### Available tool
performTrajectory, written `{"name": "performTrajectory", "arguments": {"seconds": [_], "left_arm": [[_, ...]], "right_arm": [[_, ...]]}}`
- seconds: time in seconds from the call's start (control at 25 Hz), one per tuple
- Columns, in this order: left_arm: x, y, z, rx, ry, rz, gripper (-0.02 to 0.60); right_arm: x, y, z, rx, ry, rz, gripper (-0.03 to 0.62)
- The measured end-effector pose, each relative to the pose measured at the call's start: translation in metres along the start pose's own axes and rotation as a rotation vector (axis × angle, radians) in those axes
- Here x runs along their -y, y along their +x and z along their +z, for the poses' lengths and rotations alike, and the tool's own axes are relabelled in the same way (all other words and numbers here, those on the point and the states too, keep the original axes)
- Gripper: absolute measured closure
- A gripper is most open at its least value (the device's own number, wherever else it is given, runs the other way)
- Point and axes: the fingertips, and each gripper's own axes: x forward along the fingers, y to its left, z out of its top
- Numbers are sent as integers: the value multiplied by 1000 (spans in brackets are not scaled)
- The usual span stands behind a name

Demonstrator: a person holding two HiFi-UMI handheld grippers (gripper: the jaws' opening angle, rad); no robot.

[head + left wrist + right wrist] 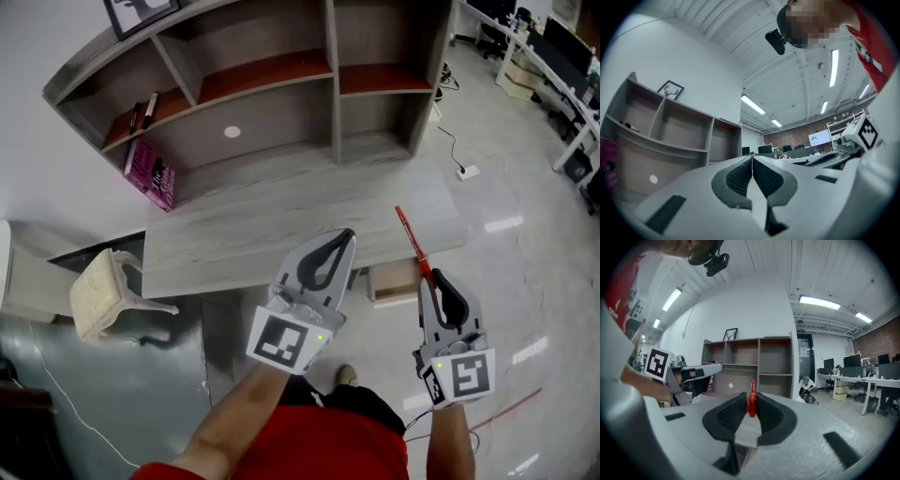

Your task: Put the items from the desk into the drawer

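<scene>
My right gripper (431, 277) is shut on a slim red pen (410, 239) that sticks out past the jaws, over the desk's front right corner. In the right gripper view the red pen (751, 401) stands pinched between the pads of the right gripper (751, 398). My left gripper (348, 235) is shut with nothing in it and hovers over the front edge of the grey wooden desk (234, 234). The left gripper (752, 160) points towards the shelves. Below the desk edge, between the two grippers, a light wooden drawer (394, 282) shows partly.
A shelf unit (281, 84) rises at the back of the desk. Pink books (150, 174) stand at its left end and dark pens (142, 113) lie on a shelf. A cream chair (97, 294) stands left of the desk. Office desks (553, 66) are at far right.
</scene>
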Motion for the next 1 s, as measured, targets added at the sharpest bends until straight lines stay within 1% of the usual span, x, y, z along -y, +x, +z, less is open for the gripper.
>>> {"name": "performTrajectory", "arguments": {"seconds": [0.16, 0.32, 0.56, 0.8, 1.0], "left_arm": [[29, 8, -14, 3, -17, 36, 572], [52, 11, -25, -16, -17, 59, 572], [68, 6, -36, -47, -23, 85, 572], [75, 1, -51, -86, 0, 93, 572], [74, -4, -66, -123, 9, 95, 572]], "right_arm": [[18, -27, -36, -36, -17, 19, 530], [28, -48, -69, -78, -18, 33, 530], [38, -67, -118, -145, -22, 50, 530], [36, -63, -180, -233, -43, 95, 530], [40, -41, -226, -266, -94, 118, 530]]}}
